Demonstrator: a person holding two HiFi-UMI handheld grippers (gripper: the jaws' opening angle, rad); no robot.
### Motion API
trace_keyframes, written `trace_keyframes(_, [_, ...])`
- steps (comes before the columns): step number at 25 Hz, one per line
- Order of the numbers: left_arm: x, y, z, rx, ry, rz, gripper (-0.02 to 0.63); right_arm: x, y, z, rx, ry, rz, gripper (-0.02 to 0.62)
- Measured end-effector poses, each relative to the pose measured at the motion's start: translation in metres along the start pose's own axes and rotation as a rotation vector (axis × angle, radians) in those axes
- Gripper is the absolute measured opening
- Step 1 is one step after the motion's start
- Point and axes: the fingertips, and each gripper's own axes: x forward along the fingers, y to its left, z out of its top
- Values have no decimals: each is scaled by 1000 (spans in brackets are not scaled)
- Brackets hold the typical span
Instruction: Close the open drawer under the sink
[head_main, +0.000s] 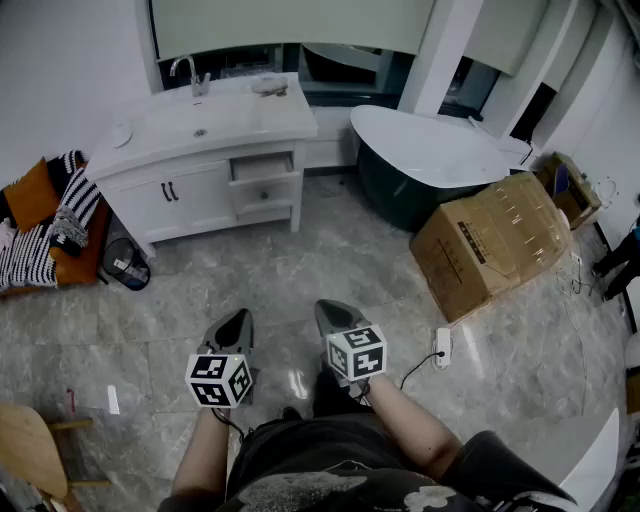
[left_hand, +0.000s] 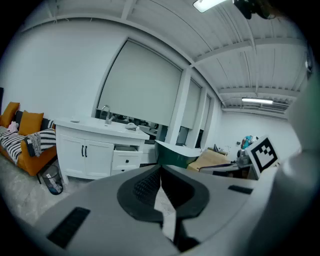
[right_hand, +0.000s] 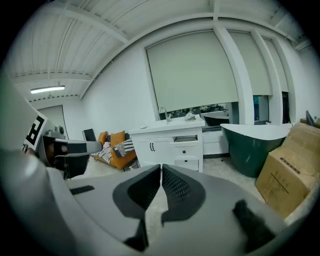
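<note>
A white vanity cabinet (head_main: 200, 150) with a sink and tap stands against the far wall, well away from me. Its top drawer (head_main: 262, 166), right of the two doors, is pulled partly out; the drawers below it sit flush. In the left gripper view the open drawer (left_hand: 126, 148) shows far ahead, and in the right gripper view the drawer (right_hand: 186, 139) shows just as distant. My left gripper (head_main: 238, 318) and right gripper (head_main: 328, 310) hover side by side over the marble floor in front of me. Both are shut with nothing between the jaws.
A dark green bathtub (head_main: 430, 150) stands right of the vanity, with a large cardboard box (head_main: 495, 240) in front of it. An orange sofa with a striped blanket (head_main: 40, 220) and a small bin (head_main: 127, 265) are at the left. A power strip (head_main: 441, 347) lies on the floor.
</note>
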Motion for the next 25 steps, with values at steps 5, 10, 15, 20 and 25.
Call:
trace_keyframes(5, [0,-6,1,3,-5,-13,15,-1,2,1,-13,-2,12,31])
trace_keyframes(10, [-2,-5,-2,6,-7,-9,15,2,6,-1,-28,-3,24,31])
trace_keyframes(15, [-12,-4,3,7,-22,0,15,3,11,5,-36,-6,39,31])
trace_keyframes(20, [-27,5,-2,1,-24,13,15,6,25,3,16,-20,66,31])
trace_keyframes(25, [-36,20,-7,-34,-32,34,15,4,24,-3,91,-34,32,31])
